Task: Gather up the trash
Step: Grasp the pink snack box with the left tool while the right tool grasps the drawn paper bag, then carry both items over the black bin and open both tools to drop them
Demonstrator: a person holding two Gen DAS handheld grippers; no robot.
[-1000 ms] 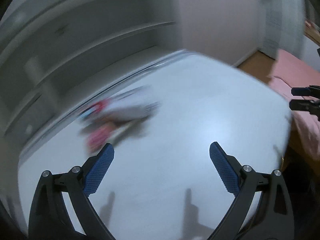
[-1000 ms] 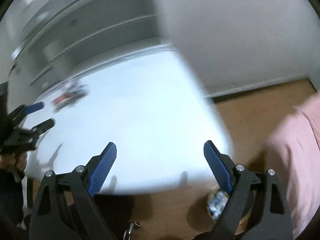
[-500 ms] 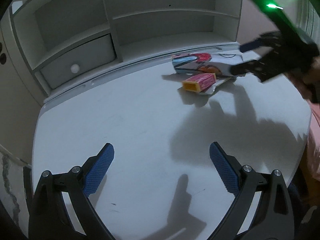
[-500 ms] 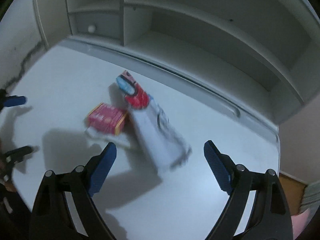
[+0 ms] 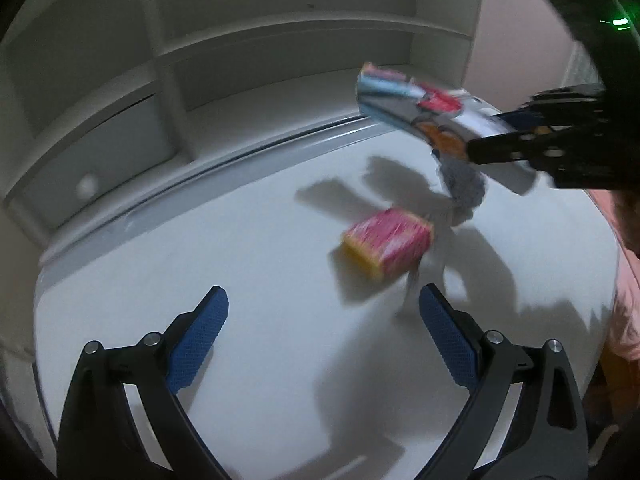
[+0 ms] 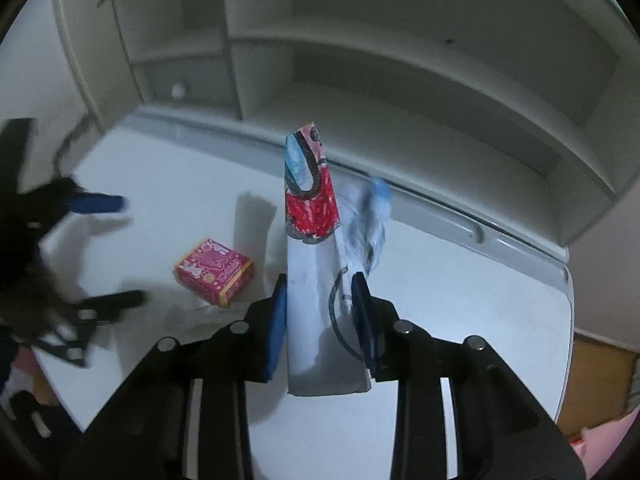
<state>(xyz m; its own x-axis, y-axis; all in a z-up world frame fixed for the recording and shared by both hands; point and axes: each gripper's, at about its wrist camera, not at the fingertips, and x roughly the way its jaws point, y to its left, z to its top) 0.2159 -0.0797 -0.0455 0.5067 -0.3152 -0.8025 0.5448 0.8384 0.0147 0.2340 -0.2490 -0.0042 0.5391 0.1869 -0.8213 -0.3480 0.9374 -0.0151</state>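
My right gripper (image 6: 320, 312) is shut on a long white carton (image 6: 316, 272) with red and blue drawings, held above the white desk (image 6: 460, 340); a crumpled bluish wrapper (image 6: 370, 224) hangs beside it. The carton (image 5: 432, 116) and the right gripper (image 5: 532, 148) show at upper right in the left wrist view. A small pink box (image 5: 388, 242) lies on the desk, also visible in the right wrist view (image 6: 214, 272). My left gripper (image 5: 320, 344) is open and empty, just short of the pink box. It appears at left in the right wrist view (image 6: 108, 248).
A white shelf unit (image 5: 240, 80) with a small drawer (image 5: 86, 186) runs along the desk's back edge. A thin clear wrapper (image 6: 200, 312) lies by the pink box. Wooden floor (image 6: 600, 376) lies beyond the desk's right edge.
My right gripper closed on the long carton and lifted it off the desk. My left gripper moved closer to the pink box.
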